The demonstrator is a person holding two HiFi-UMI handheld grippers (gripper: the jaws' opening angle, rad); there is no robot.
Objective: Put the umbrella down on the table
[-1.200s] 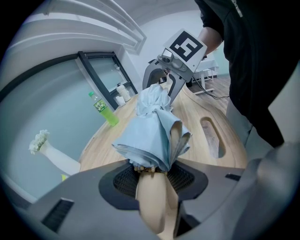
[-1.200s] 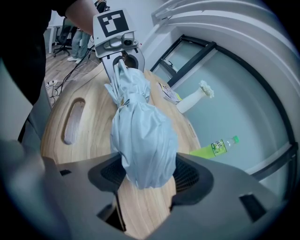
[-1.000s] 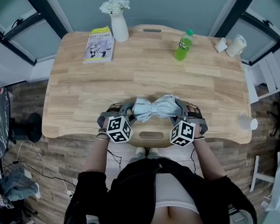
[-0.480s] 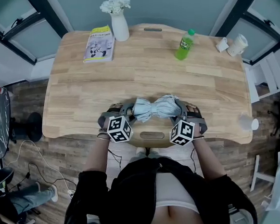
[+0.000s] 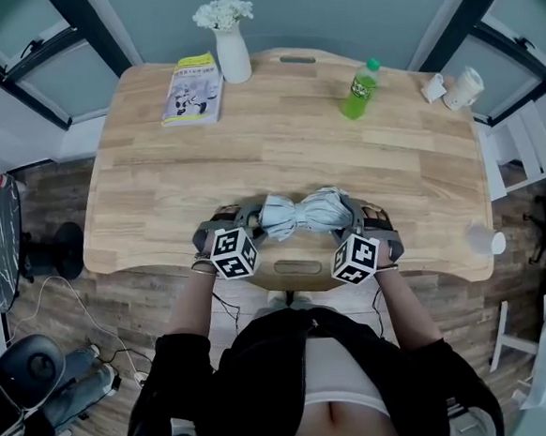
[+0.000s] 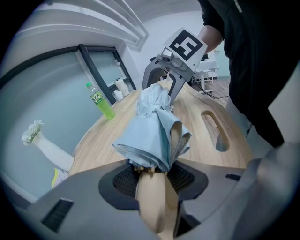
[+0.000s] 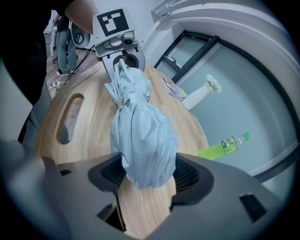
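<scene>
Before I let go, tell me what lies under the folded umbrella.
Only bare wooden table shows around the umbrella; the cut-out slot lies beside it, not beneath. The strip directly below is covered by fabric, so contact cannot be told.

The head view looks steeply down from above the near edge of the table (image 5: 285, 136), taking in its whole top. Each gripper view sits low and close behind its jaws, facing the other along the umbrella (image 6: 152, 126), which all three views share.

Table (image 5: 277, 146) surface in front of the vase (image 5: 233, 54): open for passage. Book (image 5: 192, 89) just left of vase; bottle (image 5: 359, 90) and, apparently, cups (image 5: 458, 88) well right.
</scene>
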